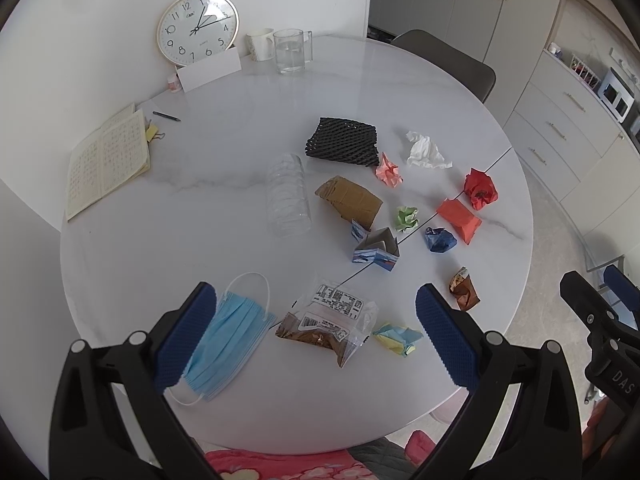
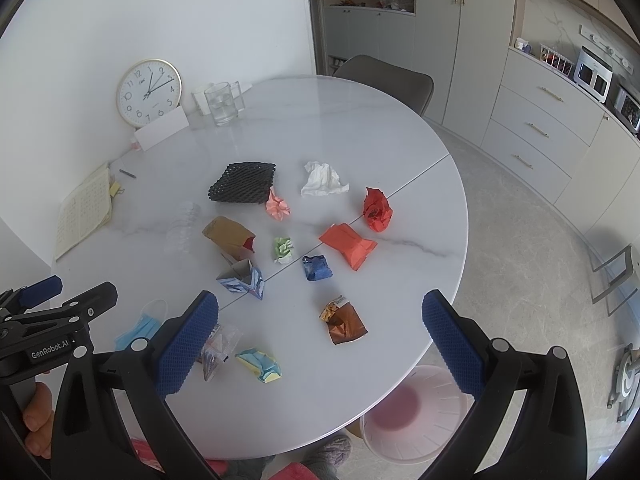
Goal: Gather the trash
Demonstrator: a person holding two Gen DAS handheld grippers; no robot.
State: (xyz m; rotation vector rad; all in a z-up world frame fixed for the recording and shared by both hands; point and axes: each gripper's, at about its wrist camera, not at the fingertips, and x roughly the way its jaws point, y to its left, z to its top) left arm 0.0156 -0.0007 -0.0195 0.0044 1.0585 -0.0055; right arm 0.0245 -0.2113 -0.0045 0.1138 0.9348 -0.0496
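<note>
The blue mask (image 2: 138, 330) near the table's near edge is partly hidden by a blue finger pad (image 2: 188, 344). The pink bin (image 2: 416, 412) is half covered by the table (image 2: 360, 360) rim.

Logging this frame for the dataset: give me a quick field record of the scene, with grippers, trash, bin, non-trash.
left gripper: open, empty, above blue face mask and snack bag
right gripper: open, empty, above table's near edge
surface: round white table
trash: scattered wrappers and crumpled paper, including white tissue, black foam net, clear plastic bottle lying on its side
bin: pink bin on the floor beside the table
non-trash: clock, glass pitcher, open notebook
</note>
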